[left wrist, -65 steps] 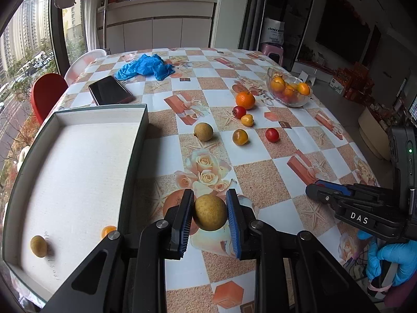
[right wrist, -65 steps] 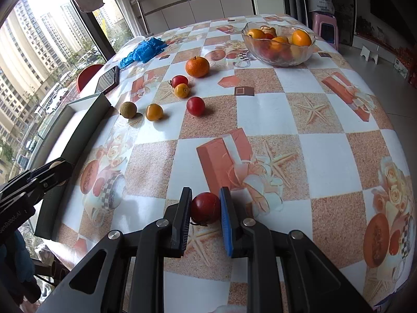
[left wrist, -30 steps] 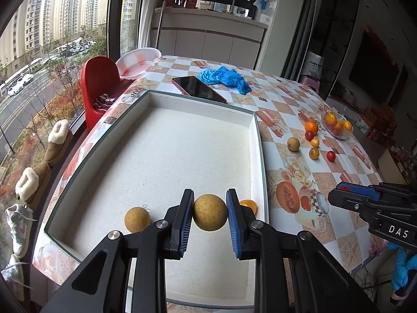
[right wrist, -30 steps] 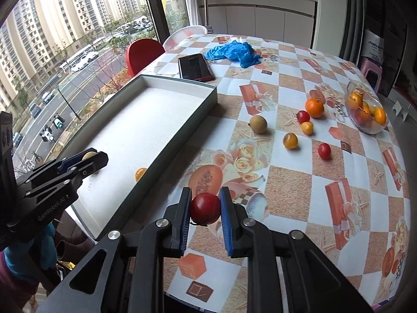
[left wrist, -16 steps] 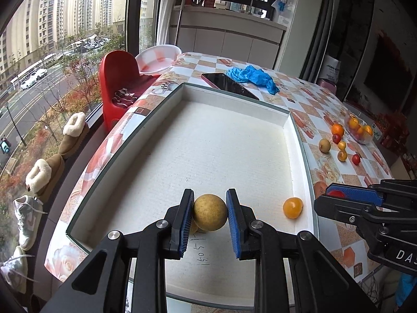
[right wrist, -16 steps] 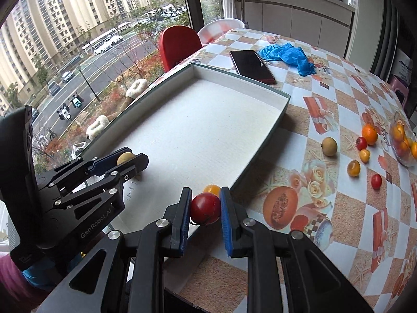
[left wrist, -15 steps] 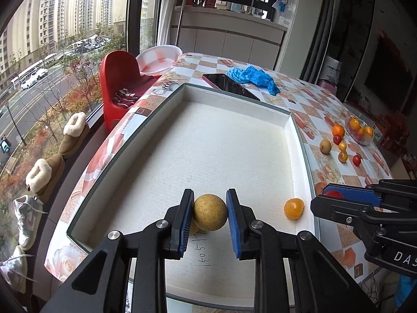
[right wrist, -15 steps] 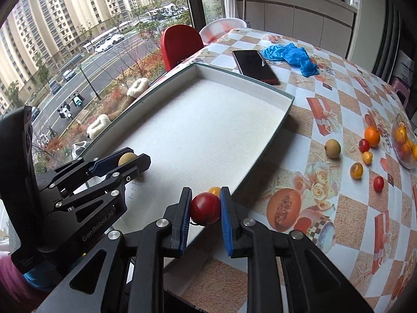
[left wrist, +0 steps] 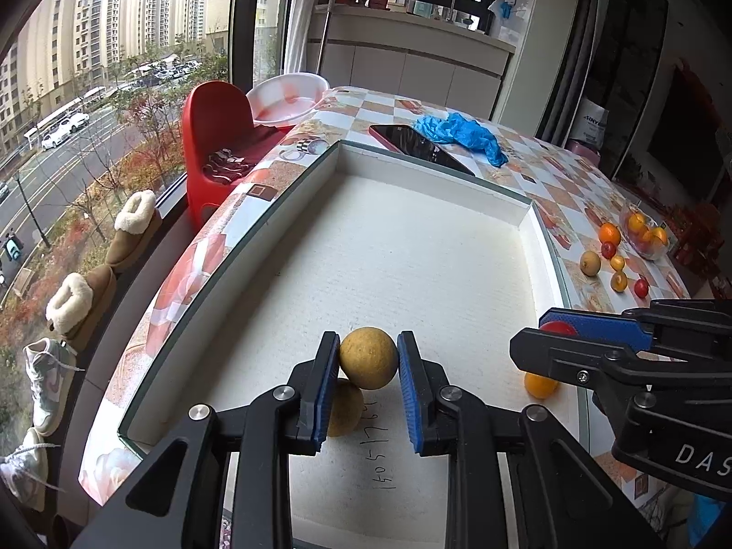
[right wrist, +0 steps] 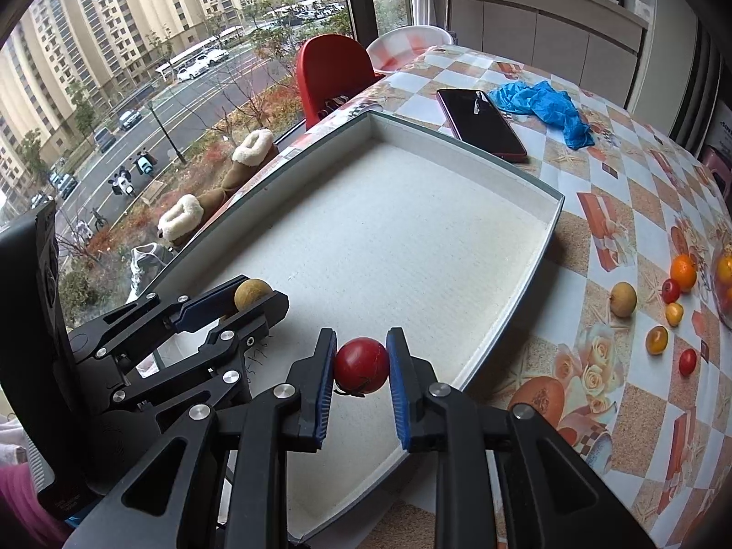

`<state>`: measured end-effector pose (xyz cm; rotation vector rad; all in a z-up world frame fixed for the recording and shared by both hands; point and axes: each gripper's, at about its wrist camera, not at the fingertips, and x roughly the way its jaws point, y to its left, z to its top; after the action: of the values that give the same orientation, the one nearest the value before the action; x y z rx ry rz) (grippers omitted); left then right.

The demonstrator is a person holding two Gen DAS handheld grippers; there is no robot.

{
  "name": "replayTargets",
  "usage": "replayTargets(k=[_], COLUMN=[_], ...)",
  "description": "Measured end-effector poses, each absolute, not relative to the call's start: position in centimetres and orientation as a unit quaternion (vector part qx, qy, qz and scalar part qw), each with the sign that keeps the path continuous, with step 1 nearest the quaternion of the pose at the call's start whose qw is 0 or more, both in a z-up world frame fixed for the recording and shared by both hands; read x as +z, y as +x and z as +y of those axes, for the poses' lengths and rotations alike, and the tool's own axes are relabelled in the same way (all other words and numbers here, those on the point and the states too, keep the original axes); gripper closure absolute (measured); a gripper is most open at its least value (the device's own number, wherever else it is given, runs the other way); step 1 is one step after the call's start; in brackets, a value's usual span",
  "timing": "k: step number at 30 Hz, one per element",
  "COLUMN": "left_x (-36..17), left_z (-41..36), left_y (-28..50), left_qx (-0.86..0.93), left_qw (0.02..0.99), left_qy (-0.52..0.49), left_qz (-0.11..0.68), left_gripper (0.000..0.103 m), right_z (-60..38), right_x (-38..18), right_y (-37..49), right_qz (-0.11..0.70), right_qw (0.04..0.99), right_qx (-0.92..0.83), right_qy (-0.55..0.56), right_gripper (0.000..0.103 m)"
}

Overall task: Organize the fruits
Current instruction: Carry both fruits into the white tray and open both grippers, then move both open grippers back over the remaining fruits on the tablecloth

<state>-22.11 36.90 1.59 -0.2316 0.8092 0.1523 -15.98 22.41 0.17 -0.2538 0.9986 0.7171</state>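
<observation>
Grippers over tray point(left wrist: 526, 215): L point(left wrist: 368, 384) clamps longan point(left wrist: 368, 357), R point(right wrist: 361, 389) tomato point(right wrist: 361, 365).

Two black claws with blue pads, the left claw point(left wrist: 368, 382) and the right claw point(right wrist: 359, 386). One white rectangular tray point(left wrist: 439, 174). One glass bowl of fruit point(left wrist: 644, 234). One dark phone point(left wrist: 418, 147). One crumpled blue glove point(left wrist: 462, 135). Five small round fruits point(left wrist: 610, 256) lie loose on the table.

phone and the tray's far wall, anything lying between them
Nothing. In both wrist views the phone lies on the tablecloth just beyond the tray wall, with only a bare strip of cloth between.
</observation>
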Motion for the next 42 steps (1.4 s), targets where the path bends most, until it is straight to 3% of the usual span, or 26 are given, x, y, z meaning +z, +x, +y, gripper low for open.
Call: replayTargets(k=[4, 5, 6, 7, 9, 14, 16, 19, 21, 42], left_x=[1.4, 1.4, 1.3, 1.3, 1.4, 2.0, 2.1, 2.5, 2.7, 4.9], left_z=[36.8, 36.8, 36.9, 37.0, 37.8, 37.8, 37.6, 37.3, 37.0, 30.4], left_y=[-21.7, -21.7, -21.7, -21.8, -22.4, -22.2, -22.0, -22.0, -21.9, -19.3], left_qx=[0.079, 0.08, 0.088, 0.103, 0.121, 0.115, 0.118, 0.124, 0.128, 0.094], left_qw=[0.909, 0.908, 0.908, 0.908, 0.911, 0.915, 0.913, 0.916, 0.914, 0.911], left_qy=[-0.107, -0.106, -0.104, -0.105, -0.119, -0.115, -0.113, -0.109, -0.103, -0.06], left_qz=[0.396, 0.396, 0.395, 0.392, 0.375, 0.37, 0.373, 0.366, 0.372, 0.397], left_gripper=[0.075, 0.073, 0.06, 0.041, 0.026, 0.025, 0.0, 0.001, 0.001, 0.001], right_z=[22.6, 22.5, 22.2, 21.9, 21.1, 19.3, 18.3, 16.4, 15.0, 0.4], right_x=[-0.2, -0.2, -0.1, 0.0, 0.1, 0.6, 0.8, 1.0, 0.9, -1.3], right_y=[-15.6, -15.6, -15.4, -15.2, -14.8, -14.1, -13.8, -13.2, -12.7, -7.7], right_qz=[0.474, 0.472, 0.47, 0.47, 0.47, 0.463, 0.459, 0.451, 0.449, 0.46], right_qw=[0.803, 0.806, 0.81, 0.811, 0.814, 0.827, 0.833, 0.843, 0.848, 0.874], right_qx=[0.339, 0.336, 0.329, 0.326, 0.324, 0.304, 0.294, 0.281, 0.269, 0.144], right_qy=[-0.122, -0.122, -0.124, -0.121, -0.108, -0.098, -0.093, -0.081, -0.077, -0.064], right_gripper=[0.075, 0.066, 0.06, 0.056, 0.029, 0.019, 0.014, 0.013, 0.0, 0.0])
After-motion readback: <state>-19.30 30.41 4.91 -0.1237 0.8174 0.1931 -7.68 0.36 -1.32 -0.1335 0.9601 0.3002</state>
